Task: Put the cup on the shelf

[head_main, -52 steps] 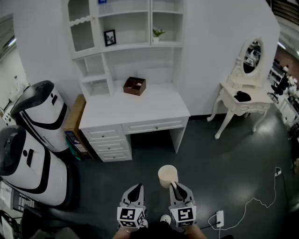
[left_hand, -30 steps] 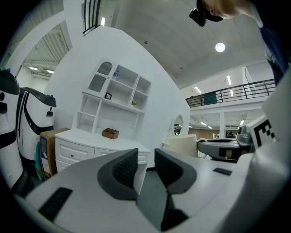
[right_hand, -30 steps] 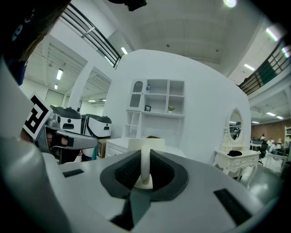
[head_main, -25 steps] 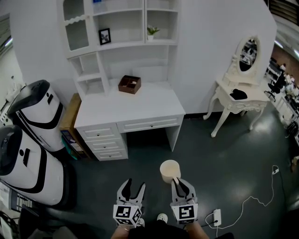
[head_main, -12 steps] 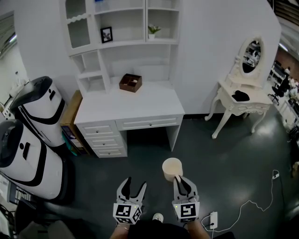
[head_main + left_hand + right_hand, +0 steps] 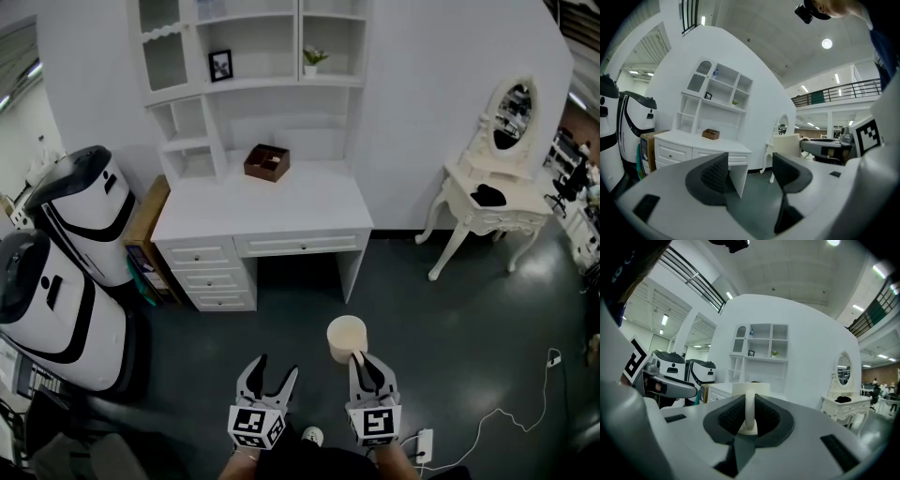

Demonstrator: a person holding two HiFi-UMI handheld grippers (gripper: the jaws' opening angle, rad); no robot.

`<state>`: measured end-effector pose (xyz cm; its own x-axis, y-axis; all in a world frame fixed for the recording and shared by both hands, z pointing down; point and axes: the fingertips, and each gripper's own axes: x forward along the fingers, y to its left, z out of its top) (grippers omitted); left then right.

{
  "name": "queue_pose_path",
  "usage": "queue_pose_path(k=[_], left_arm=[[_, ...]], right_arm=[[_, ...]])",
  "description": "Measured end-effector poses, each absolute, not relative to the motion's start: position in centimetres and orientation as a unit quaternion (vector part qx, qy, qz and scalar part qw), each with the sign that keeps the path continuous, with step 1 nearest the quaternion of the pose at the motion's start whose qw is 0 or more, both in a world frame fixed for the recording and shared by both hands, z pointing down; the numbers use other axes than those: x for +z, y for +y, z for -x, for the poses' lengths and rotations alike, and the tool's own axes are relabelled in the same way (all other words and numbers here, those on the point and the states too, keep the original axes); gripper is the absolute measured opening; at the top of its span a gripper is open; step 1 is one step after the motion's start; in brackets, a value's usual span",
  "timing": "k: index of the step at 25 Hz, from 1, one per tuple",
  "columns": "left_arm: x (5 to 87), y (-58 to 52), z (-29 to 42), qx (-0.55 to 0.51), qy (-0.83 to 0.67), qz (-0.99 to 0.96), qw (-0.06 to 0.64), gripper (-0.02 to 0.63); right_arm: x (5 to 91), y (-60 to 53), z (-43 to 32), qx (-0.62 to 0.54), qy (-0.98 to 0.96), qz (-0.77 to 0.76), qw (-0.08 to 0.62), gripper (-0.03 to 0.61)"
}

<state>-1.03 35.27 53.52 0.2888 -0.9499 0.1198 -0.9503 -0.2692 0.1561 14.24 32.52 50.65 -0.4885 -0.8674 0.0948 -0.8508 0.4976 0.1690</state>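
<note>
A cream cup hangs over the dark floor in front of the white desk, and my right gripper is shut on its handle. In the right gripper view the handle stands upright between the pads, with the cup body beyond them. My left gripper is beside it on the left; its jaws are opening with nothing between them. The white shelf unit rises from the back of the desk, some way ahead of both grippers.
A brown box sits on the desk. A picture frame and a small plant occupy shelf compartments. Two white-and-black machines stand at left, a vanity table with mirror at right. A cable and power strip lie on the floor.
My left gripper's jaws have spread from shut to wide apart. The right gripper still holds the cup, and the view has shifted only slightly.
</note>
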Motion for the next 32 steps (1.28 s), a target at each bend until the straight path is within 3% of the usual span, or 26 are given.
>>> queue_pose_path(k=[16,32], left_arm=[[55.7,26.8,3.2,0.006,-0.568,-0.815,0.12,0.278],[54.3,11.3,10.7,0.024,-0.524,-0.845,0.103,0.278]], right_arm=[[52.7,25.4,-12.3,-0.022,-0.845,-0.526,0.098,0.051],[51.9,12.2,-4.0,-0.025,-0.82,-0.565,0.088,0.049]])
